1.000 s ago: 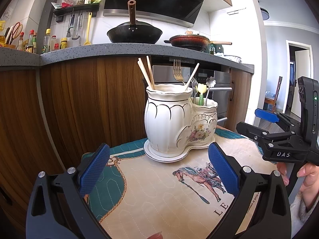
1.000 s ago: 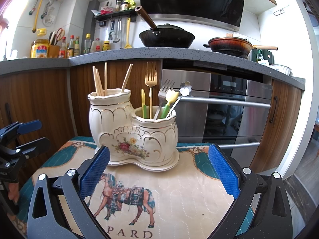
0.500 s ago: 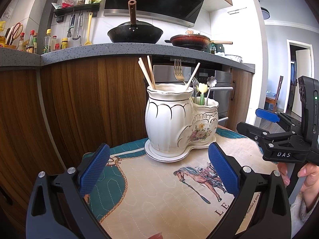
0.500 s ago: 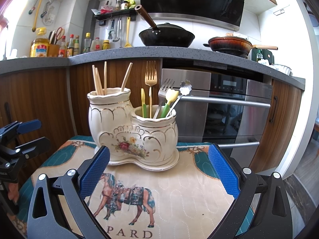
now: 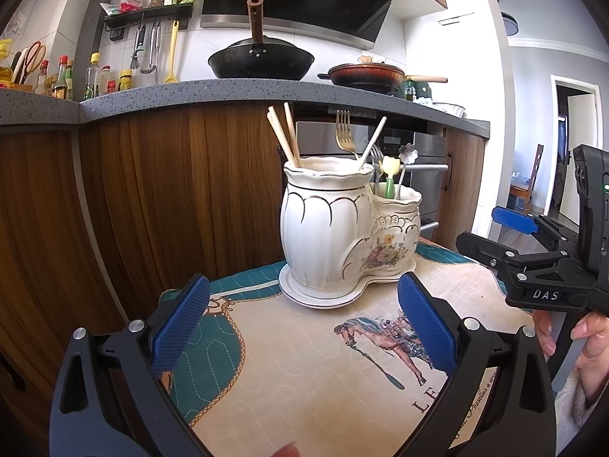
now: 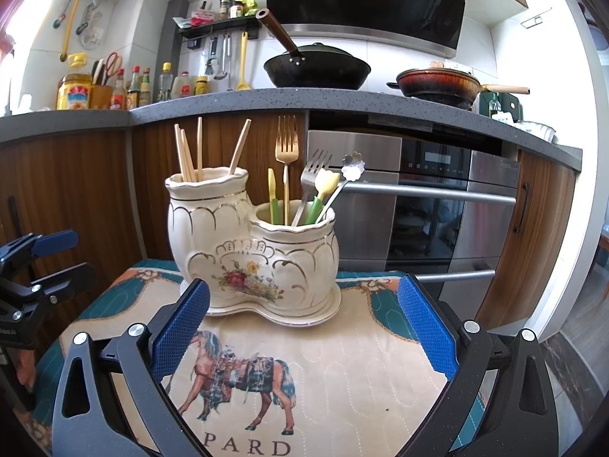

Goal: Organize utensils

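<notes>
On the table [image 6: 342, 350], the ceramic holder [image 6: 259, 251] stands at 12 o'clock of both claws, chopsticks [image 6: 190, 148] and forks [image 6: 286, 144] inside. Left claw [image 5: 304, 327] and right claw [image 6: 303, 327] are spread, empty. Risk: a lateral tug on an utensil may tip the holder.

Holder [image 6: 251, 243] sits on the mat [image 6: 342, 361], 2 joined pots on 1 base. Chopsticks [image 6: 190, 152] in the left, taller pot; forks [image 6: 286, 160] and small spoons [image 6: 352, 163] in the right, lower pot. My right claw [image 6: 302, 327] before it, my left claw [image 5: 302, 327] left of that. Counter [image 6: 342, 101] behind, oven [image 6: 418, 205] beneath.
</notes>
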The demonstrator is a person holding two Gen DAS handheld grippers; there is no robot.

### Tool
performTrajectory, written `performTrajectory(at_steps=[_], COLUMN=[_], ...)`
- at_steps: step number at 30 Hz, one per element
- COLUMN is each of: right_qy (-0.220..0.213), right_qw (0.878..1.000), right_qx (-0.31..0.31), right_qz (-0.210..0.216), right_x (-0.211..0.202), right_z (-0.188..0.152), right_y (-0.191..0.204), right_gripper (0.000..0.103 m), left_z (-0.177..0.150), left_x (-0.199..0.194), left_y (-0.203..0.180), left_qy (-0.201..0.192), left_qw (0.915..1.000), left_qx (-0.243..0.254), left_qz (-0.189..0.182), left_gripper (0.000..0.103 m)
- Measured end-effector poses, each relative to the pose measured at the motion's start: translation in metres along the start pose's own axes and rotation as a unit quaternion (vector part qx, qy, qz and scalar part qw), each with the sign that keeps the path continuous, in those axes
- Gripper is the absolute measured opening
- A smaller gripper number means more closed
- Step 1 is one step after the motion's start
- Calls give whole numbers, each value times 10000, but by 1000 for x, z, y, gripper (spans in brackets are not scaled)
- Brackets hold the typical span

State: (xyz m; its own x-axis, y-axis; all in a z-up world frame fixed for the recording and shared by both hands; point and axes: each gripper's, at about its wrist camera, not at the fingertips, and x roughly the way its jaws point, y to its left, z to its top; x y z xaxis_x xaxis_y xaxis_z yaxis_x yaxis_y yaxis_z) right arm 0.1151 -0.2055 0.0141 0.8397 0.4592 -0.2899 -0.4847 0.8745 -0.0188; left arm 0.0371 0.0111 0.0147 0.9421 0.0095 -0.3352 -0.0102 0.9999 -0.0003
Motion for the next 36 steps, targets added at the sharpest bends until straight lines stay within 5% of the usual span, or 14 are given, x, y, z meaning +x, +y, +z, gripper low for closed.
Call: performTrajectory(at_steps=[6,10,18,36], right_qy=[215,1893,3093,3183], right_qw=[9996,9815,9492,9458], right_qx=[122,231,359,470], right_qz=[-101,-180,-463,-438], right_x=[6,48,81,55], right_z=[0,-14,-37,-44], right_y=[-5,-18,-36,-44], right_gripper=[98,98,98,99], left_z=[1,1,0,-2], left_x=[4,4,13,15], left_y=[3,4,5,3], left_qy=[101,152,471,595], left_qw=[9999,9998,9987,9980], left_qx=[-74,-122,-145,-100], left_qz=[32,28,-136,-159], left_gripper=[98,98,98,98])
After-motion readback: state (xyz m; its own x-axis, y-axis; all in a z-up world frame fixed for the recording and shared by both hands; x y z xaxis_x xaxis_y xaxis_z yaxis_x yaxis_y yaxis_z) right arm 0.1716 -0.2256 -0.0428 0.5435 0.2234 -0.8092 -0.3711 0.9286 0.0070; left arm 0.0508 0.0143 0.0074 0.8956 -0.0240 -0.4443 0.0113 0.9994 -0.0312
